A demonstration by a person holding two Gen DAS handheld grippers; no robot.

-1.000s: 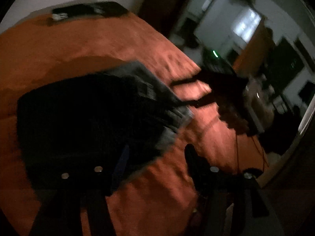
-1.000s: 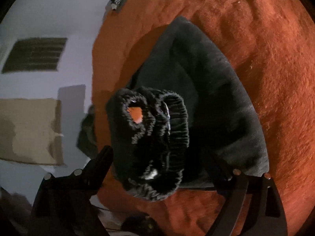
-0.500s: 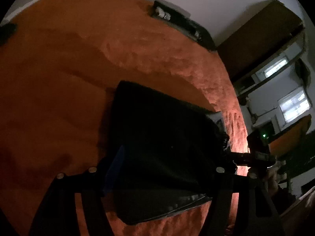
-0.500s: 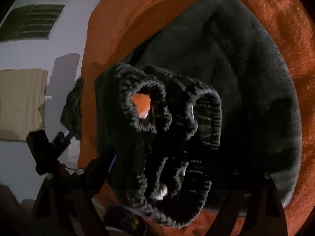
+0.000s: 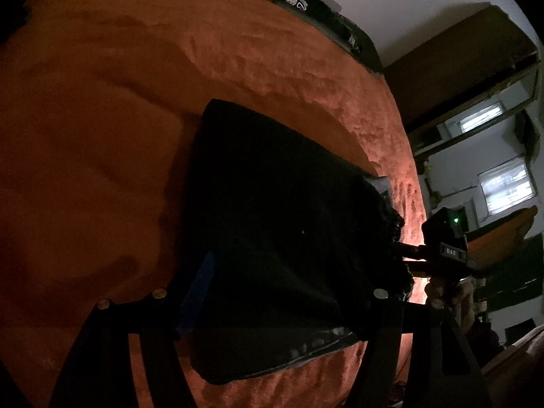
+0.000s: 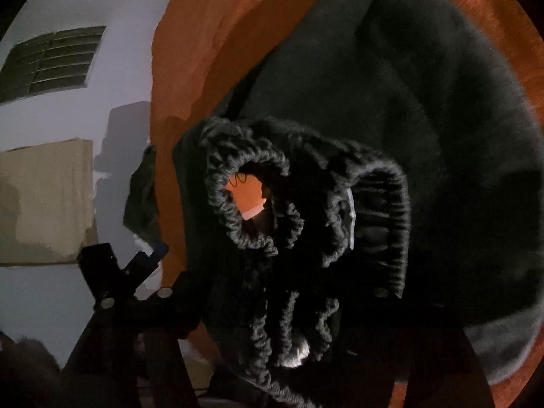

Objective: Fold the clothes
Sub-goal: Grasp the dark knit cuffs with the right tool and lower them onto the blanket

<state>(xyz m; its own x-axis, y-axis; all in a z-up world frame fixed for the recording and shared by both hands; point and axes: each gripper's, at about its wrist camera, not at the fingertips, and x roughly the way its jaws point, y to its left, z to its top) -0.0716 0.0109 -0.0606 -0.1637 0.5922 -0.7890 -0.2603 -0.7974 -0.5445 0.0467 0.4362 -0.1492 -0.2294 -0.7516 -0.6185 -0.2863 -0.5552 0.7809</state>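
A dark grey garment (image 5: 272, 231) lies on the orange blanket (image 5: 102, 136), its near edge lifted. My left gripper (image 5: 272, 312) sits at that near edge with cloth between its fingers; the grip itself is lost in the dark. In the right wrist view the garment (image 6: 425, 136) fills the frame, and its bunched ribbed elastic waistband (image 6: 306, 238) hangs between the fingers of my right gripper (image 6: 275, 299), which is shut on it. The right gripper also shows in the left wrist view (image 5: 404, 258) at the garment's right edge.
A dark flat object (image 5: 326, 13) lies at the blanket's far edge by the white wall. A brown wardrobe (image 5: 459, 61) and lit windows (image 5: 506, 187) are at the right. A dark cloth heap (image 6: 142, 197) sits by the bed edge; a vent (image 6: 51, 61) is on the wall.
The left gripper swung from facing the room to look over the garment and came close to it. The right gripper drew the waistband closer, over the garment.
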